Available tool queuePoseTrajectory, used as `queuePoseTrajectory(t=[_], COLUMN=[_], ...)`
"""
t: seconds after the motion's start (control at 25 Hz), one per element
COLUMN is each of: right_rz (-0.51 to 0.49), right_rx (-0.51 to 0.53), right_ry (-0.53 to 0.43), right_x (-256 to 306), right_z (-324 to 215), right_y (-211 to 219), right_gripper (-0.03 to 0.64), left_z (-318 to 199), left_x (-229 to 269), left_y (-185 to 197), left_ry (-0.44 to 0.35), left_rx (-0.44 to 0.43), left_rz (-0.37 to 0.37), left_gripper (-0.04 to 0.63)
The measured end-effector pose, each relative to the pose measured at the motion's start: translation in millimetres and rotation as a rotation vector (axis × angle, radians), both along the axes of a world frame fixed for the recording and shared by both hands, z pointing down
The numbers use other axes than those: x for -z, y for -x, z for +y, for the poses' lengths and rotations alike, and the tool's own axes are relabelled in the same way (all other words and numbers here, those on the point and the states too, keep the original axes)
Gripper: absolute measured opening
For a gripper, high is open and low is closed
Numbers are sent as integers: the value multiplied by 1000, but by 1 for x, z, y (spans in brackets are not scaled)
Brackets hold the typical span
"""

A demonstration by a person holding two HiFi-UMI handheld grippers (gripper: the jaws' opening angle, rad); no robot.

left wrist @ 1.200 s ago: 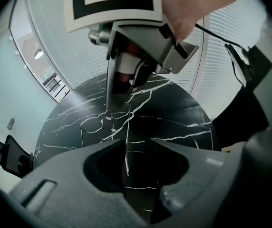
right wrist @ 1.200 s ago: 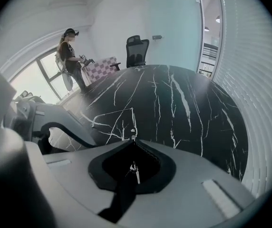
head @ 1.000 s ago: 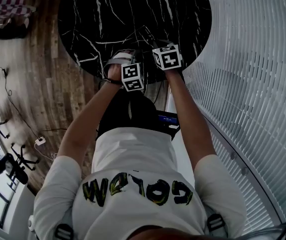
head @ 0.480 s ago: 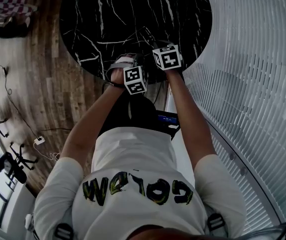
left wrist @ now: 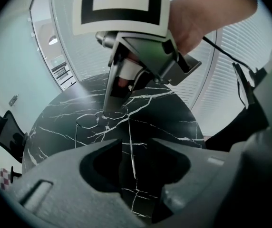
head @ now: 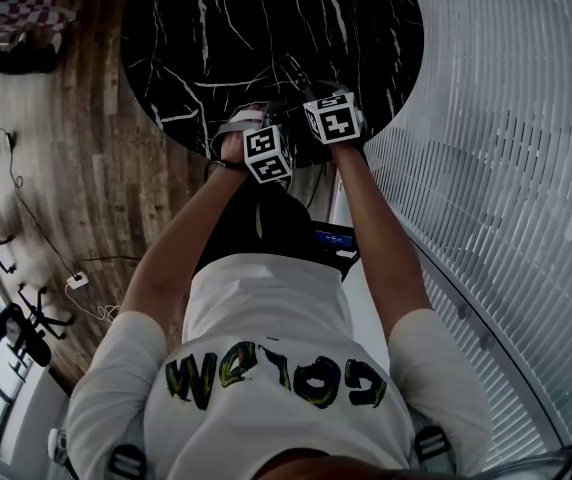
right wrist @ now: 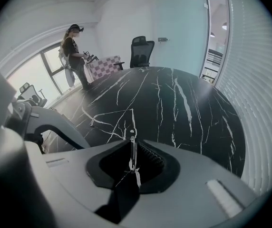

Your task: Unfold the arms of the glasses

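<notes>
Glasses, pinched shut in right hand-held gripper

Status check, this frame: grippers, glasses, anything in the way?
Left hand-held gripper jaws just opening, glasses arm loose between them. Right hand-held gripper shut on glasses. Nothing in the way.

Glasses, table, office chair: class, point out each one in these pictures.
glasses (left wrist: 87,120), left gripper view, a lens
table (right wrist: 183,113), right gripper view, bare black top
office chair (right wrist: 141,52), right gripper view, backrest
</notes>
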State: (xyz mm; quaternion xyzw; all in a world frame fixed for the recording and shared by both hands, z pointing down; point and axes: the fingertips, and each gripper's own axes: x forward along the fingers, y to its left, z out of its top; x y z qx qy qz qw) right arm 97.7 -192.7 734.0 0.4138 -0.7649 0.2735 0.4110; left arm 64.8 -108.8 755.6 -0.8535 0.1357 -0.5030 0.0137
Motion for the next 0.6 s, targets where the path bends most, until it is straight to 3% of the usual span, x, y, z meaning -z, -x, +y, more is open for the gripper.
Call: queuePoseTrajectory(t=[0.28,0.6], right_rz=[-40,-142], right_rx=[-15,-38], right_ry=[-51,-212], right_x=[25,119], right_z=[0,9], right_y=[-5,-10], right_gripper=[66,52], left_z=[-9,-35], left_x=[29,136], left_y=[7,38], left_ry=[1,-17], left_rx=[92,377], left_rz=[94,369], left_gripper=[164,163])
